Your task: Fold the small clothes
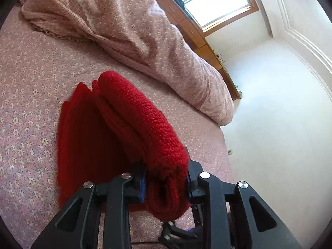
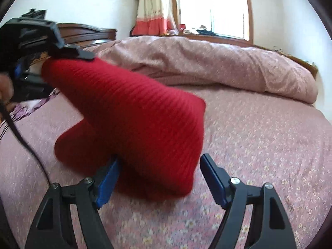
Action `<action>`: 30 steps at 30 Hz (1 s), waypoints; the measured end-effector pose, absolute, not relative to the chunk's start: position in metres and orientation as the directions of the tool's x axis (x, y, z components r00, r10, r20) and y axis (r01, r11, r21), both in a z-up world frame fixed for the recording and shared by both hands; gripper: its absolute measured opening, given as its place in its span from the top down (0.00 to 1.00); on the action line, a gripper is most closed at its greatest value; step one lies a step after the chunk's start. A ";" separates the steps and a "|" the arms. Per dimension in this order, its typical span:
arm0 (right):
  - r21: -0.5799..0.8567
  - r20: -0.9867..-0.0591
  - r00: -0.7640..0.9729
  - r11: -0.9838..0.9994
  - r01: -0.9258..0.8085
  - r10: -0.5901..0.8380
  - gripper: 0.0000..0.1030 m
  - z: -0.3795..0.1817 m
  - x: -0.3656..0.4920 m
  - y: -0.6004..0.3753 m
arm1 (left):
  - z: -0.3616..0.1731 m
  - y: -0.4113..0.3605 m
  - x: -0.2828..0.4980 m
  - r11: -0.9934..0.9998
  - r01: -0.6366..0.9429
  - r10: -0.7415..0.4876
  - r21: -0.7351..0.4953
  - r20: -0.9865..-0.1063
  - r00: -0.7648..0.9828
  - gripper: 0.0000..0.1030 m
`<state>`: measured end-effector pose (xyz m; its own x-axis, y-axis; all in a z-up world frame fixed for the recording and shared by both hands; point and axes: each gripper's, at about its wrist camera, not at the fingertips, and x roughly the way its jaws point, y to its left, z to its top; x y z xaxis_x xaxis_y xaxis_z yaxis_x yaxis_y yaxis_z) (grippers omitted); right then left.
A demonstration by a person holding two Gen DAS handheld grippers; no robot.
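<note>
Item: red knit garment (image 1: 132, 124), mid-bed, one end lifted off floral sheet (image 1: 31, 83).
Left gripper (image 1: 166, 184): pinching bunched knit edge.
Right gripper (image 2: 159, 176): spread, garment corner between pads, unpressed.
Step, judged: fold-over under way; next needs carrying lifted edge across, aligning.
Left view only: flat layer beneath. Right view only: left gripper from outside, headboard (image 2: 87, 32), quilt (image 2: 228, 62) along far edge.

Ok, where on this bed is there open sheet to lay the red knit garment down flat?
Open floral bedsheet lies right of the red knit garment, between it and the rumpled pink quilt; more lies near the right gripper. The far side under the quilt is crowded.
</note>
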<state>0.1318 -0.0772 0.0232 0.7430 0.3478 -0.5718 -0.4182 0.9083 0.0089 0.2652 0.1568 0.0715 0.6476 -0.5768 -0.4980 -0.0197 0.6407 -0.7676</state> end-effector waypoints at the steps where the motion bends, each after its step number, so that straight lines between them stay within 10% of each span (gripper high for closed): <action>1: -0.002 -0.598 0.728 0.907 -0.420 0.336 0.21 0.019 0.140 -0.070 | 0.071 0.159 0.262 0.640 -0.014 -0.578 -0.768 -0.493 0.650 0.80; 16: 0.151 -0.709 0.636 0.947 -0.285 0.304 0.18 -0.004 0.166 -0.147 | 0.007 0.177 0.238 0.825 -0.108 -0.403 -0.555 -0.711 0.576 0.81; 30: 0.043 -0.760 0.639 0.990 -0.137 0.121 0.29 0.005 0.120 -0.170 | 0.011 0.166 0.220 0.878 -0.113 -0.299 -0.464 -0.719 0.627 0.70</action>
